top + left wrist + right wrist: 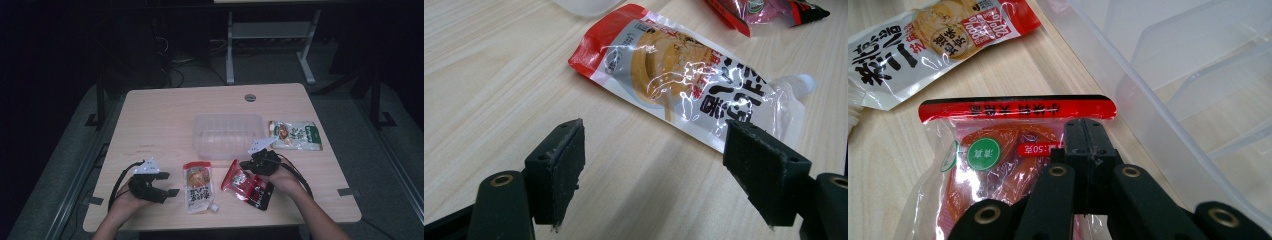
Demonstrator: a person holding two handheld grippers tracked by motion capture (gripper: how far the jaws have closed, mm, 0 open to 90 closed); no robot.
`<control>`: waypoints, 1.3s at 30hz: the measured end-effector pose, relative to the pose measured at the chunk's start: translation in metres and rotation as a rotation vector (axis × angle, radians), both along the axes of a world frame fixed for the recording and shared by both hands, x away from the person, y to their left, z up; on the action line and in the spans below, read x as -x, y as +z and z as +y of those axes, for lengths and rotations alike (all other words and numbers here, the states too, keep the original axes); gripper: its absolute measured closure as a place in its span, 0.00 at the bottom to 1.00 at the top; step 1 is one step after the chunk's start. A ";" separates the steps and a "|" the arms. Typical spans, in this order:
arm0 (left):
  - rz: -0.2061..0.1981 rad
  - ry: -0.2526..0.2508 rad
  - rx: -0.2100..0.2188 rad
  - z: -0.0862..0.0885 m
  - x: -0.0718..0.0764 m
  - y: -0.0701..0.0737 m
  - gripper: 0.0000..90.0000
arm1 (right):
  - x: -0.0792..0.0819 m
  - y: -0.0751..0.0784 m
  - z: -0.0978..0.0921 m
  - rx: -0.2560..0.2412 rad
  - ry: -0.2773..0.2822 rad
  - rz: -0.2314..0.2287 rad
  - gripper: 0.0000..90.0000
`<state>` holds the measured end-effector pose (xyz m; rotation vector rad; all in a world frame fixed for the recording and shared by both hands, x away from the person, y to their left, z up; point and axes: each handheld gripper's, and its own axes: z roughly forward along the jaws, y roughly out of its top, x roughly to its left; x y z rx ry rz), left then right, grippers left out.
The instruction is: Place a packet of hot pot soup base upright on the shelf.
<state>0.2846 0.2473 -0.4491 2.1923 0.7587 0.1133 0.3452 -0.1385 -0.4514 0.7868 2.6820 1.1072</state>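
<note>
1. The wooden table (160, 115) carries everything.
2. A clear plastic container (228, 134) stands at mid-table, just beyond the red snack packet (247, 185).
3. A green-and-white packet (296, 135) lies right of the container.
4. A spouted sauce pouch (198, 187) lies between the grippers.
5. The red snack packet lies near the front edge, its top edge clamped by the right gripper (1087, 137).
6. The left gripper (654, 170) hovers with jaws spread, beside the pouch.

Red snack packet (998, 165) lying flat, beside clear tub (1168, 75)
</note>
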 end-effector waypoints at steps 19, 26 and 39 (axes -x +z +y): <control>0.003 -0.003 0.004 0.000 0.000 0.000 0.27 | 0.009 -0.002 0.022 -0.021 0.092 0.017 1.00; -0.004 -0.006 0.004 0.002 -0.001 0.000 0.27 | 0.012 -0.003 0.035 -0.027 0.156 0.012 1.00; -0.001 0.004 0.012 0.000 0.001 0.003 0.27 | 0.015 0.004 0.037 -0.073 0.171 0.021 1.00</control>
